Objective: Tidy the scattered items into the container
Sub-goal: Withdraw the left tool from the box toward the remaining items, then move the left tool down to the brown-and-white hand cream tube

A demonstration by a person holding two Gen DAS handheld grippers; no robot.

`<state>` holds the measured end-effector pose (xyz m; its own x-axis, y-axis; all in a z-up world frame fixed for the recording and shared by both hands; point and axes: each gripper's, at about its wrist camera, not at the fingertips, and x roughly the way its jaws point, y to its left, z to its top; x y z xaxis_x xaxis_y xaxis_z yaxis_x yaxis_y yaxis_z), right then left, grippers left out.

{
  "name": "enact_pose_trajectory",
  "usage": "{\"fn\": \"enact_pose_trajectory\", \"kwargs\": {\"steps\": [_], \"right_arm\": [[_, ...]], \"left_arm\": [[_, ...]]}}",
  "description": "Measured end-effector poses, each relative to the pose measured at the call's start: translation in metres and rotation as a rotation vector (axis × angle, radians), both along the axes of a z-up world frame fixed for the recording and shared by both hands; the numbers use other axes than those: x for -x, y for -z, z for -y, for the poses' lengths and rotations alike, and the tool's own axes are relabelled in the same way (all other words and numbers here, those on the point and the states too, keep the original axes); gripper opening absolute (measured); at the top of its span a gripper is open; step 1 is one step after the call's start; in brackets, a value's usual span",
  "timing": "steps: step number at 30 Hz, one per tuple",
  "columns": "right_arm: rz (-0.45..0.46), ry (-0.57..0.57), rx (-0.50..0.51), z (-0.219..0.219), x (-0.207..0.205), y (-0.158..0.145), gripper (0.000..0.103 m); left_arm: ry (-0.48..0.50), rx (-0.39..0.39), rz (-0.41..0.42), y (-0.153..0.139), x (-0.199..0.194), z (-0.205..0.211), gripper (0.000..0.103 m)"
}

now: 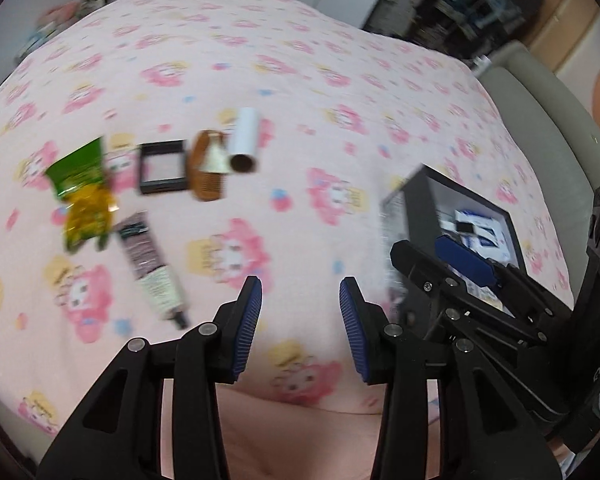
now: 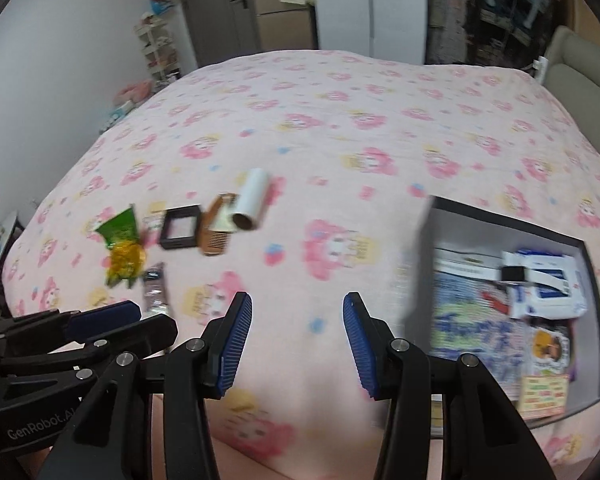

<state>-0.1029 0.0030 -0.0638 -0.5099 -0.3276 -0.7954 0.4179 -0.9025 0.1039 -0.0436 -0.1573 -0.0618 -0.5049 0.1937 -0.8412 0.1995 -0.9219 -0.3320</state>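
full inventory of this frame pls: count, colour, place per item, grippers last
Green and yellow foil snack packet: 1, leftmost of the scattered group on the bed.
Black square compact case: 1, pale pink inside, right of the packet.
Brown wooden comb: 1, right of the case, with a cream piece lying on it.
White cardboard-core roll: 1, right end of the row.
Dark and white squeeze tube: 1, nearer than the packet.
Grey open box: 1, on the right, already holding printed packets and papers.
Pink cartoon-print bedspread: 1, under everything.
Left gripper: 1, black with blue pads, open, empty.
Right gripper: 1, same colours, open, empty.
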Motion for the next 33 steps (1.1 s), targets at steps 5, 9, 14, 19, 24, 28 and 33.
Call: {"fn": "enact_pose_trajectory", "kwargs": {"steps": [5,9,14,19,24,28,33], "right_arm": [[0.022,-0.062,-0.023,0.049,-0.005,0.013,0.044],[0.068,-0.114,-0.039,0.077,-0.005,0.027,0.044],[0.109,-0.176,-0.076,0.099,-0.004,0.044,0.044],[0.187,-0.222,-0.093,0.105,-0.005,0.069,0.044],[0.269,-0.272,-0.129,0.118,-0.001,0.1,0.043],[0.32,-0.332,-0.136,0.133,0.0,0.116,0.043],[0.382,-0.406,-0.159,0.152,-0.002,0.138,0.044]], "left_arm": [[-0.097,-0.026,0.033,0.019,-0.016,0.043,0.042],[-0.152,-0.081,0.044,0.032,-0.027,0.068,0.042],[-0.216,-0.109,0.049,0.043,-0.035,0.095,0.042],[-0.264,-0.142,0.078,0.06,-0.03,0.124,0.042],[-0.243,-0.215,0.125,0.083,-0.003,0.136,0.042],[-0.215,-0.271,0.213,0.113,0.021,0.139,0.043],[-0.165,-0.318,0.284,0.137,0.039,0.137,0.047]]}}
